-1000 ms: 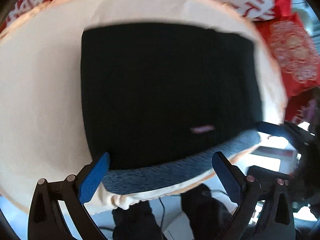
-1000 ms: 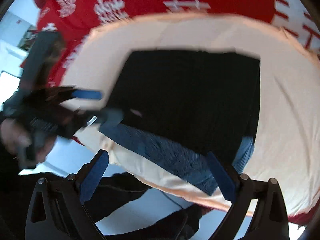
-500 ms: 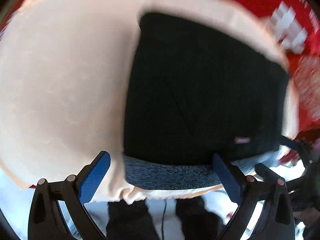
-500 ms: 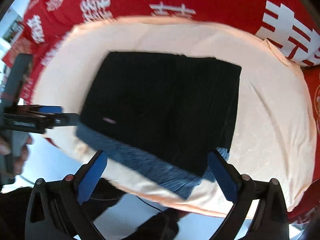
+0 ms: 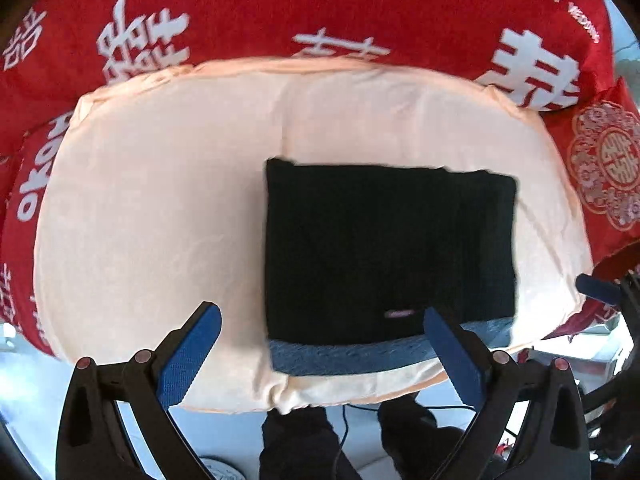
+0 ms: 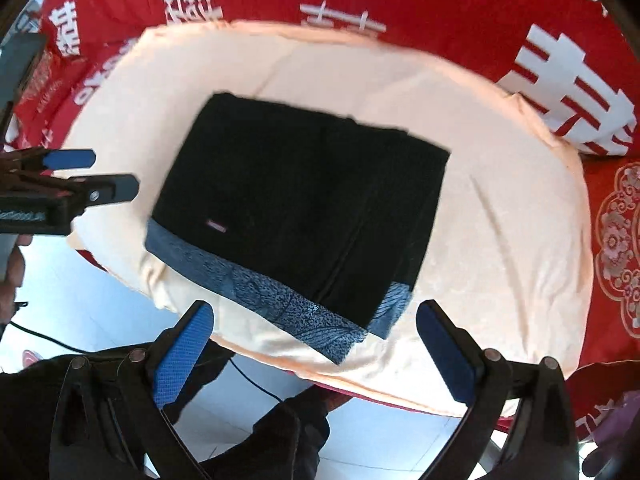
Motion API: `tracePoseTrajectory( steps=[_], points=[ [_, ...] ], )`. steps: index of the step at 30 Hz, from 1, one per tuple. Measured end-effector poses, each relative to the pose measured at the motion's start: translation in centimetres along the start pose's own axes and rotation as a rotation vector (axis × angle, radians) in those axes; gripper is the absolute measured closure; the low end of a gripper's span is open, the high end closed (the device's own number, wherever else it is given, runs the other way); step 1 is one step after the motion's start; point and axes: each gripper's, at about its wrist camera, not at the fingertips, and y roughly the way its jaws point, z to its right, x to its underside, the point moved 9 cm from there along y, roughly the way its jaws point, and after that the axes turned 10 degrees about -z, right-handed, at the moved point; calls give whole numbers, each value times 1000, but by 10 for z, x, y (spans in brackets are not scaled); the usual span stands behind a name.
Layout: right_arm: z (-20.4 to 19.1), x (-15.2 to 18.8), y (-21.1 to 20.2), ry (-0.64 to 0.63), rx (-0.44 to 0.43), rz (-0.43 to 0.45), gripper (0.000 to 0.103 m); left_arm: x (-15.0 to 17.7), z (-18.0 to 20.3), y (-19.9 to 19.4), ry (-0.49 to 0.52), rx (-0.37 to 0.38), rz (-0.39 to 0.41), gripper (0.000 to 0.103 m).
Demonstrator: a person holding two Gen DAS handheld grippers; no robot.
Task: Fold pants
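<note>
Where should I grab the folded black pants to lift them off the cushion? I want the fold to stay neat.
Judging by how they lie, take the pants at the near edge, where the blue patterned band sticks out near the cushion front. Come in low from the front with both open grippers, left gripper and right gripper, fingers pinching all layers near each corner.

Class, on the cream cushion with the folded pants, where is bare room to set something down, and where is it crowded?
Bare room: the wide cream cushion left of the black folded pants, and a strip behind them before the red bedspread. Crowded: the near edge, where the pants' blue lining nearly meets the rim.
</note>
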Motion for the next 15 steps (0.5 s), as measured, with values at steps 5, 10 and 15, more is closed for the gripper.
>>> tracePoseTrajectory(
  steps=[5,10,15],
  points=[
    [-4,-7,-17,-58,36,-1,1,-11,25,-2,71,-18,11,1],
    [0,-9,-20,-43,45,1,1,-21,29,-2,96,-2,-1,1],
    [3,-15,-17,-5,52,-22,1,-27,23,3,109,30,-19,1]
  ],
)
